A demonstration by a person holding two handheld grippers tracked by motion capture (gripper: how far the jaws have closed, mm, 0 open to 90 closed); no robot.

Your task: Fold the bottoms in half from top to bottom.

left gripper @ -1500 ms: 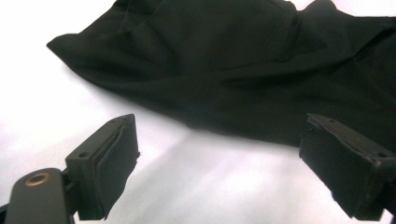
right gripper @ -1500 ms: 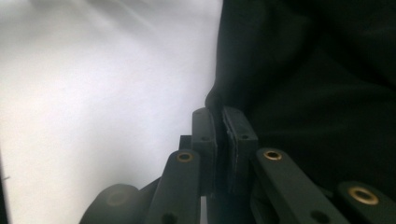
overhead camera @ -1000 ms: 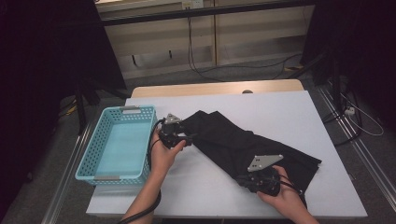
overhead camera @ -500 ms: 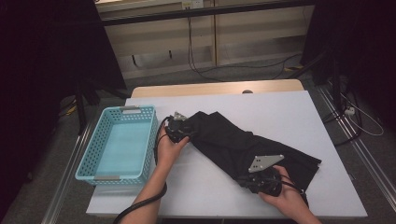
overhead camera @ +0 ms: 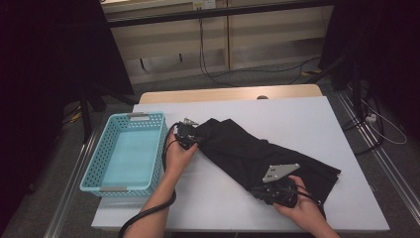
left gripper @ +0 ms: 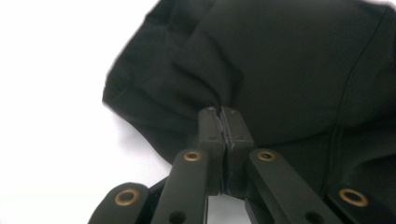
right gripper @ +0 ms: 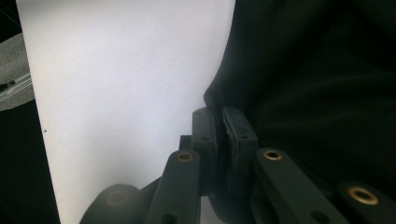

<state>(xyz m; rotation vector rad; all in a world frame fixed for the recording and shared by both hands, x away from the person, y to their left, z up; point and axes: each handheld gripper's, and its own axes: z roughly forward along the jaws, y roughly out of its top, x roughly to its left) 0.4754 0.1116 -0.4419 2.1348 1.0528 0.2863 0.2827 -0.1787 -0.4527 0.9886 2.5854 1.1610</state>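
Close to the person, at the near edge of the white table (overhead camera: pixel 218 198), the right hand holds the right gripper (overhead camera: pixel 258 191). It sits on the near end of a black cloth (overhead camera: pixel 257 153). In the right gripper view its jaws are pressed together with the edge of the black cloth (right gripper: pixel 317 84) pinched between them, right where the cloth meets the bare white table (right gripper: pixel 126 84). The pinched bit is dark and hard to make out, so it looks like a thin fold, but I cannot be sure how much cloth is in there.

A little farther away, the black cloth lies spread across the middle of the table, slanting from the near right side to the far left.

At the far left end of the cloth is the left gripper (overhead camera: pixel 194 139), held by the left hand (overhead camera: pixel 177 154). Its jaws have just been closing. In the left gripper view they are now squeezed tight on a small bunch of the black cloth (left gripper: pixel 280 70), and wrinkles run out from the pinch.

Just beside the left hand, on the left side of the table, stands a light blue basket (overhead camera: pixel 94 168) with holes in its walls.

Past the table there is a grey floor (overhead camera: pixel 277 74) with cables (overhead camera: pixel 213 74) lying on it.
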